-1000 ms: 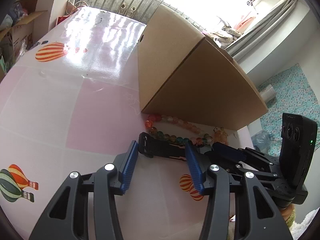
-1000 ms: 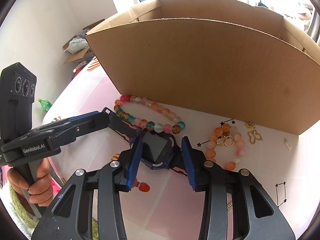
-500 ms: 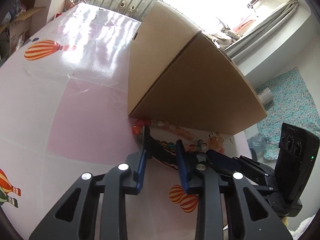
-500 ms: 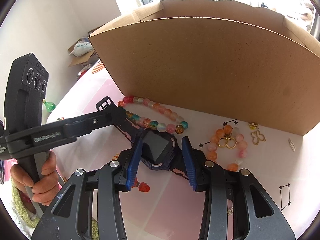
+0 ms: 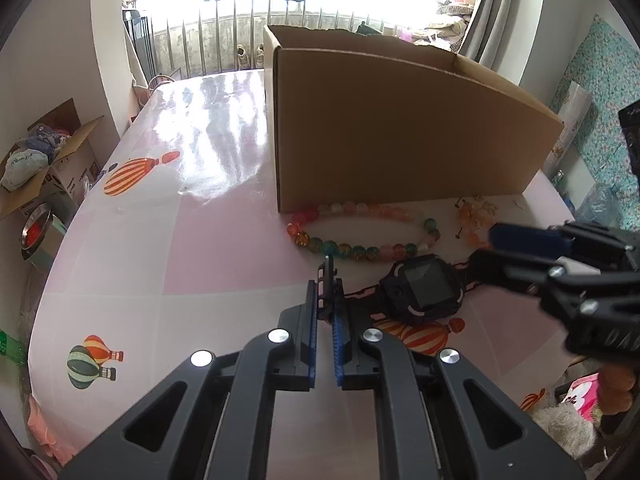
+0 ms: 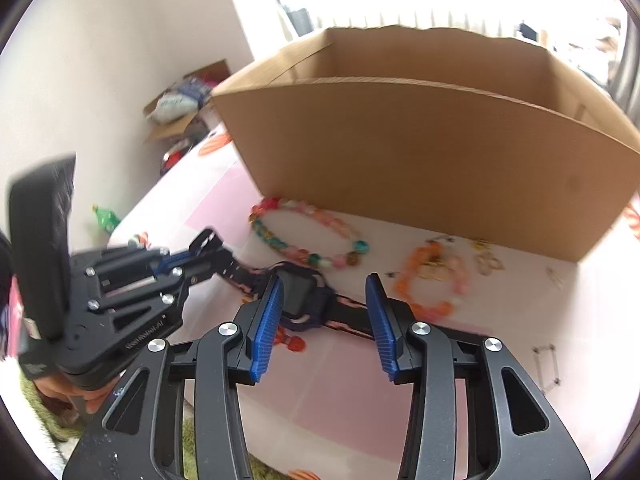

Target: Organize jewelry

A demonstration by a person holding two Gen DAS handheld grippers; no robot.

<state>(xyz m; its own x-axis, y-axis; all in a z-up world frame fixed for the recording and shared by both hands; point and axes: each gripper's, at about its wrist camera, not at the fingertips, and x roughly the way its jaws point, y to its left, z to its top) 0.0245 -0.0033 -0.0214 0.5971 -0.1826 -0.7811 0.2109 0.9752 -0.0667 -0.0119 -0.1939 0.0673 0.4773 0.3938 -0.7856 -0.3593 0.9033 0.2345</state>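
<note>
A black smartwatch (image 5: 424,286) with a patterned strap lies on the pink table in front of an open cardboard box (image 5: 400,132). My left gripper (image 5: 325,320) is shut on the watch strap's buckle end (image 5: 327,280). In the right wrist view the watch (image 6: 298,292) sits just ahead of my right gripper (image 6: 326,320), which is open with the watch face near its left finger (image 6: 266,320). A multicoloured bead bracelet (image 5: 360,236) lies by the box wall, and it also shows in the right wrist view (image 6: 304,236). An orange bead bracelet (image 6: 432,280) lies to the right.
Small gold charms (image 6: 486,258) lie near the box's right corner. The cardboard box (image 6: 420,152) is open-topped. A green bottle (image 6: 105,218) and a carton of clutter (image 5: 44,168) stand on the floor off the table's left edge.
My left gripper closed on the strap's buckle end and pulled it out and up. My right gripper opened wider and drew back from the watch face.
</note>
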